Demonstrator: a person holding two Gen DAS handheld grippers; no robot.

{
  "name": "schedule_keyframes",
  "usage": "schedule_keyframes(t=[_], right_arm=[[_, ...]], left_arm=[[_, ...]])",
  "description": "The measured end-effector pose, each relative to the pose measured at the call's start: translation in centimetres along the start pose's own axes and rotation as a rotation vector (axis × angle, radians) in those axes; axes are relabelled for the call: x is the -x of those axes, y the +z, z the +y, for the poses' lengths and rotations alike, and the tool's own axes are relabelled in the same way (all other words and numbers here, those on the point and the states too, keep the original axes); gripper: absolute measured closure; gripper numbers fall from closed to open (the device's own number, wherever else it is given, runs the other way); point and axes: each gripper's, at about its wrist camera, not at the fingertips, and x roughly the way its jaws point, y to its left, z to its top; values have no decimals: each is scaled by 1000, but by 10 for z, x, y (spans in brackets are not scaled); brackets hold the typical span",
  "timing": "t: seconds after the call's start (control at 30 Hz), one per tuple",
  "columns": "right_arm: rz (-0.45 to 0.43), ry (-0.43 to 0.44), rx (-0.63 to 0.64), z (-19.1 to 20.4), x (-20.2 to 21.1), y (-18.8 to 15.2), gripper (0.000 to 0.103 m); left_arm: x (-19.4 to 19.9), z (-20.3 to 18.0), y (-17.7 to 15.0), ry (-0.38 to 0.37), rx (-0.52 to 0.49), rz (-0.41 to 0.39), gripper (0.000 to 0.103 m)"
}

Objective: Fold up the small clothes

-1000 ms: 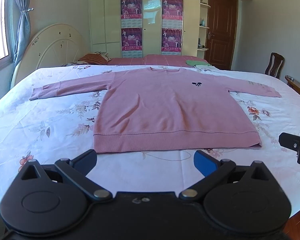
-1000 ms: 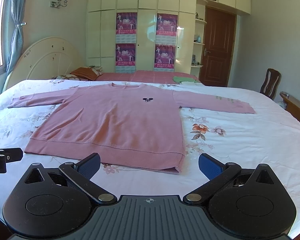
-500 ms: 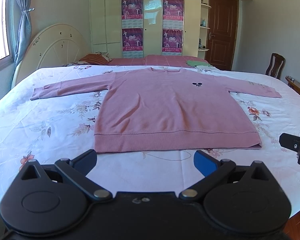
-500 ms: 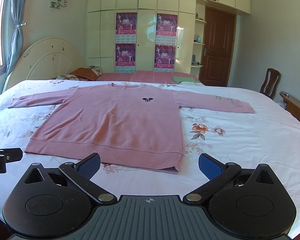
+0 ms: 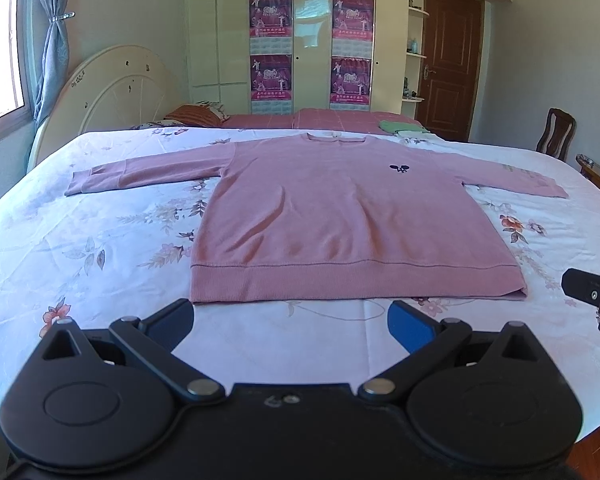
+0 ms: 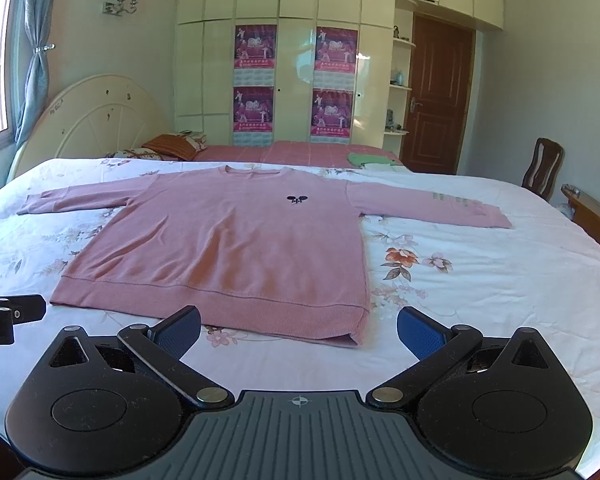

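Note:
A pink long-sleeved sweater (image 5: 340, 220) lies flat, front up, on the floral bedsheet (image 5: 80, 248), sleeves spread to both sides, hem toward me. It also shows in the right wrist view (image 6: 240, 248). My left gripper (image 5: 292, 320) is open and empty, just short of the hem's left half. My right gripper (image 6: 300, 328) is open and empty, just short of the hem's right corner. The right gripper shows at the right edge of the left wrist view (image 5: 592, 296), and the left gripper at the left edge of the right wrist view (image 6: 8, 316).
A headboard (image 5: 112, 88) and pillow (image 5: 196, 116) stand at the back left. A folded green cloth (image 5: 400, 126) lies on the pink cover behind the sweater. A wooden chair (image 5: 556, 136) and a door (image 5: 448, 60) are at the right.

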Motion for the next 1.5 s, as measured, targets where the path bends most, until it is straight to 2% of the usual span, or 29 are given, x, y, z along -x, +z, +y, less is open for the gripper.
schedule_keyframes(t=[0.13, 0.2, 0.4, 0.47, 0.53, 0.63, 0.7, 0.77, 0.83, 0.93, 0.97, 1.0, 1.03, 1.07, 1.1, 1.13, 1.2, 1.27, 1.3, 1.33, 1.37, 1.4, 1.43, 1.5], right_arm=[[5, 11, 0, -1, -2, 0, 0], [12, 56, -12, -3, -3, 1, 0], [-21, 72, -17, -14, -2, 5, 0], [-25, 60, -23, -21, -4, 7, 0], [-23, 46, -36, -30, -6, 10, 0], [-18, 8, -52, -48, -12, 15, 0], [-15, -19, -59, -62, -17, 20, 0], [-18, -48, -73, -77, -23, 26, 0], [-19, -61, -99, -93, -31, 32, 0], [-62, -108, -138, -117, -40, 43, 1], [-61, -106, -149, -125, -44, 49, 27], [-53, -120, -165, -133, -50, 53, 59], [-46, -127, -185, -141, -56, 58, 64], [-44, -124, -205, -149, -62, 62, 64], [-43, -125, -225, -159, -68, 68, 64], [-47, -133, -242, -166, -74, 72, 64], [-47, -140, -275, -182, -87, 81, 53], [-51, -118, -307, -201, -104, 91, 53], [-51, -119, -310, -209, -113, 96, 58], [-51, -113, -315, -218, -123, 102, 64], [-49, -113, -328, -227, -134, 108, 67], [-52, -111, -346, -235, -143, 113, 67], [-61, -115, -362, -245, -153, 118, 66], [-73, -141, -399, -266, -179, 126, 43]], left_arm=[[-3, -5, 0, 3, 5, 24, 0], [-3, -4, 1, -22, 18, 26, 0], [-10, -6, 13, -70, 84, -3, 0], [-16, -10, 18, -112, 75, -7, 0], [-25, -17, 21, -107, 49, -5, 0], [-42, -27, 28, -155, 37, 11, 0], [-52, -36, 36, -139, 23, -2, 1], [-64, -45, 47, -139, -11, -8, 10], [-77, -52, 59, -135, -33, -11, 33], [-95, -57, 76, -113, -19, -42, 32], [-99, -58, 82, -103, -16, -70, 32], [-103, -59, 88, -87, -18, -89, 31], [-108, -61, 95, -80, -16, -95, 27], [-115, -62, 101, -85, -9, -96, 21], [-122, -62, 107, -90, 0, -99, 7], [-128, -64, 113, -78, 9, -110, 1], [-144, -67, 123, -73, -5, -119, 1], [-163, -70, 133, -70, -30, -102, 13], [-173, -69, 139, -77, -32, -90, 25], [-183, -69, 143, -86, -30, -78, 27], [-192, -69, 146, -75, -23, -77, 27], [-201, -69, 150, -52, -17, -80, 20], [-210, -68, 153, -40, -15, -77, 9], [-229, -68, 157, -19, -10, -77, 3]])
